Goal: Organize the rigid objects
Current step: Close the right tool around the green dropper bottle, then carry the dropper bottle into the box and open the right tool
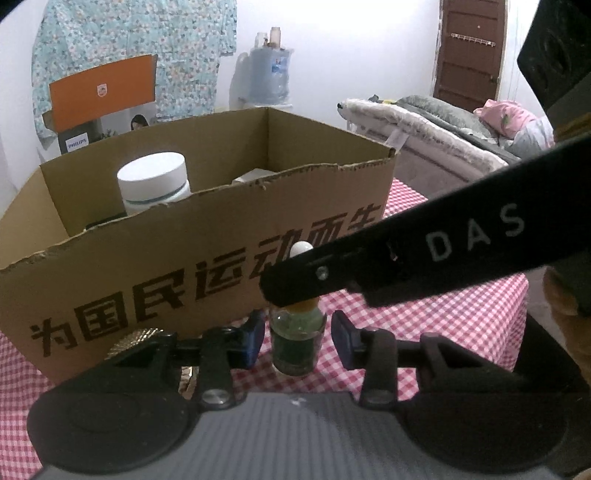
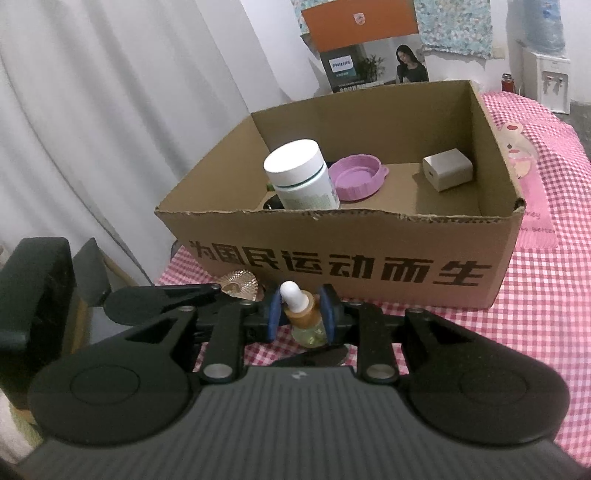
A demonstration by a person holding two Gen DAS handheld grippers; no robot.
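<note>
A small glass dropper bottle point(image 1: 295, 343) with a white bulb and amber collar stands on the checked tablecloth in front of the cardboard box point(image 1: 221, 258). My left gripper point(image 1: 298, 341) is open around its body, with a narrow gap at each pad. A black finger point(image 1: 406, 258) of my right gripper crosses from the right and hides the bottle's neck. In the right wrist view my right gripper point(image 2: 300, 319) is shut on the dropper bottle point(image 2: 301, 314) at its collar. The box point(image 2: 332, 236) holds a white jar point(image 2: 299, 173), a purple lid point(image 2: 356, 177) and a white adapter point(image 2: 448, 168).
A ribbed gold object point(image 2: 240, 282) lies on the cloth left of the bottle, against the box front. Behind the box stands an orange-and-grey carton point(image 2: 362, 33). White curtains hang at the left. A water dispenser point(image 1: 269, 77) and a sofa point(image 1: 424, 136) are farther back.
</note>
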